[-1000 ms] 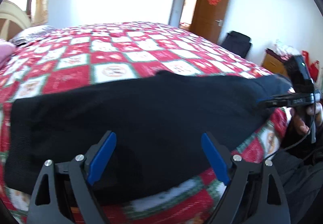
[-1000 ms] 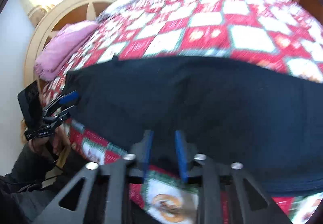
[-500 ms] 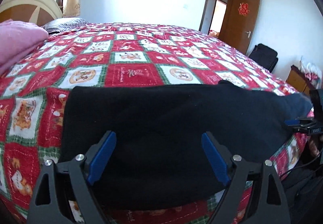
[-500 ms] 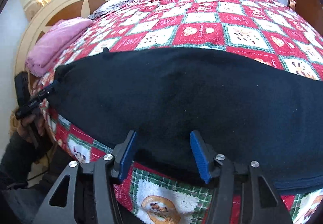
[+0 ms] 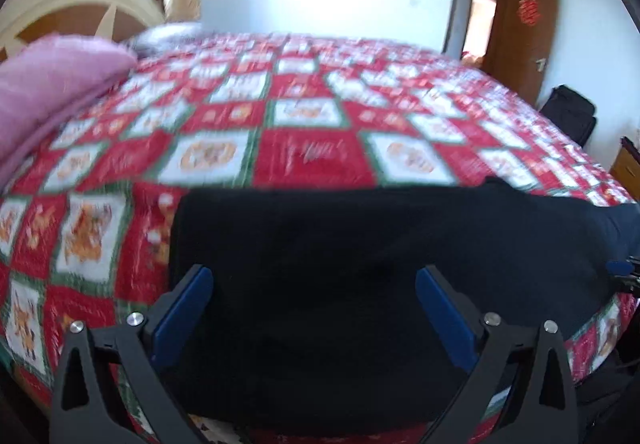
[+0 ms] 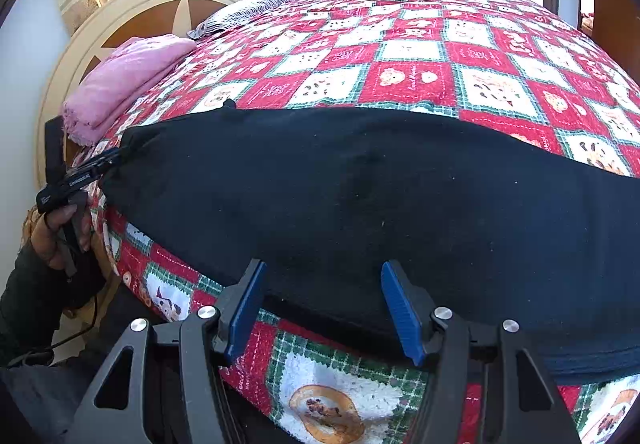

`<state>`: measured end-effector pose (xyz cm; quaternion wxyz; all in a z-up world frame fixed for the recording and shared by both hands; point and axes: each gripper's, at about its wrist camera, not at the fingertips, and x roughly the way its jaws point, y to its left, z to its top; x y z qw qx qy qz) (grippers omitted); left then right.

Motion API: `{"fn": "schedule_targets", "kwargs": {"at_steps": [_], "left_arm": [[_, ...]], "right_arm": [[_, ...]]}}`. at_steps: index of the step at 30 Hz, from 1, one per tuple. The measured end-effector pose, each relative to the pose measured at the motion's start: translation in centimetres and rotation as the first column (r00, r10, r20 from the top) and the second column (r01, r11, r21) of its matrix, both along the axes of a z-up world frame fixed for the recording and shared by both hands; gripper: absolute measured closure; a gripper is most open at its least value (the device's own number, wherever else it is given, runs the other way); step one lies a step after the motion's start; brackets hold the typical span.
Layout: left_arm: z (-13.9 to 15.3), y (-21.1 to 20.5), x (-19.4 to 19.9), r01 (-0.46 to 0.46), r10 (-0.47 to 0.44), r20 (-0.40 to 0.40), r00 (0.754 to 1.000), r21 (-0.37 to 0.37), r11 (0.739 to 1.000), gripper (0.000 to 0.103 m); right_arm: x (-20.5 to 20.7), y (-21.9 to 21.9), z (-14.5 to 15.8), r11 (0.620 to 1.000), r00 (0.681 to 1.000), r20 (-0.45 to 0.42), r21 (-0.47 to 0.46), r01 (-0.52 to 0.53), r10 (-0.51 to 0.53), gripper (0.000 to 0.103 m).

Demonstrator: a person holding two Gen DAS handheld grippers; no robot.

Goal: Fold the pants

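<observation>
Black pants (image 5: 360, 264) lie flat and lengthwise along the near edge of the bed, and stretch across the right wrist view (image 6: 360, 196). My left gripper (image 5: 314, 284) hovers over their left end with its jaws opening wide; the cloth lies under the blue pads, which do not press on it. It also shows at the pants' left corner (image 6: 80, 176), held by a hand. My right gripper (image 6: 322, 292) stands open over the near hem, nothing pinched. Its tip peeks in at the far right (image 5: 624, 272).
A red, white and green patchwork quilt (image 5: 312, 156) covers the bed. A folded pink blanket (image 6: 120, 84) and a striped pillow (image 6: 240, 12) lie by the cream headboard (image 6: 132, 12). A brown door (image 5: 520, 32) and a black bag (image 5: 568, 116) stand beyond.
The left gripper swung left along the pants to their left end and its jaws spread a little wider. The right jaws went from nearly shut to open.
</observation>
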<state>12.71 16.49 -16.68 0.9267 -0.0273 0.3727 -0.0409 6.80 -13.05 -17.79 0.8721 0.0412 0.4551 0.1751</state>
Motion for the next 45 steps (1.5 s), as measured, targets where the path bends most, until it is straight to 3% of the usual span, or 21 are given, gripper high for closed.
{"fn": "schedule_targets", "kwargs": {"at_steps": [6,13,16,19,24,27,30,33,37,41,45], "left_arm": [[-0.2,-1.0,-0.3,0.002,-0.001,-0.005,1.0,0.094,0.996,0.0],[2.1,-1.8,-0.4,-0.021,0.021,0.002,1.0,0.088,0.996,0.0],[3.6,-3.1,-0.5,-0.017,0.014,0.032,0.999,0.1,0.995,0.0],[4.9,-5.1,-0.3,0.027,-0.031,0.062,0.998,0.065,0.997,0.0],[4.8,-8.6,0.2,0.08,-0.083,0.067,0.994,0.039,0.996,0.0],[3.8,-10.3,0.5,0.106,-0.107,0.046,0.993,0.019,0.994,0.0],[2.6,-11.8,0.8,0.124,-0.124,0.013,0.992,0.033,0.992,0.0],[1.9,-12.3,0.8,0.128,-0.128,-0.007,0.992,0.036,0.991,0.0],[1.4,-12.3,0.5,0.118,-0.117,-0.028,0.993,0.044,0.992,0.0],[1.1,-11.5,0.1,0.095,-0.092,-0.04,0.995,0.058,0.994,0.0],[0.8,-10.4,-0.1,0.066,-0.064,-0.049,0.997,0.05,0.997,0.0]], "right_arm": [[0.0,0.1,-0.2,1.0,1.0,-0.007,-0.021,-0.006,0.006,0.042],[-1.2,-2.5,2.4,0.998,0.998,0.053,-0.041,0.043,-0.041,0.042],[-2.0,-5.3,4.3,0.994,0.991,0.097,-0.04,0.101,-0.097,0.042],[-3.1,-8.7,6.1,0.982,0.973,0.149,-0.049,0.184,-0.175,0.042],[-5.3,-15.8,8.4,0.934,0.918,0.198,-0.034,0.356,-0.343,0.042],[-6.9,-20.1,9.4,0.89,0.869,0.218,-0.005,0.457,-0.445,0.042],[-8.6,-24.5,10.3,0.836,0.809,0.228,0.042,0.547,-0.541,0.042],[-10.4,-29.3,11.1,0.761,0.728,0.227,0.124,0.637,-0.646,0.042],[-11.9,-34.2,11.0,0.669,0.646,0.175,0.232,0.706,-0.743,0.042],[-12.7,-37.3,9.8,0.611,0.617,0.09,0.31,0.729,-0.782,0.042],[-12.9,-38.1,8.7,0.592,0.616,0.038,0.327,0.736,-0.787,0.042]]}}
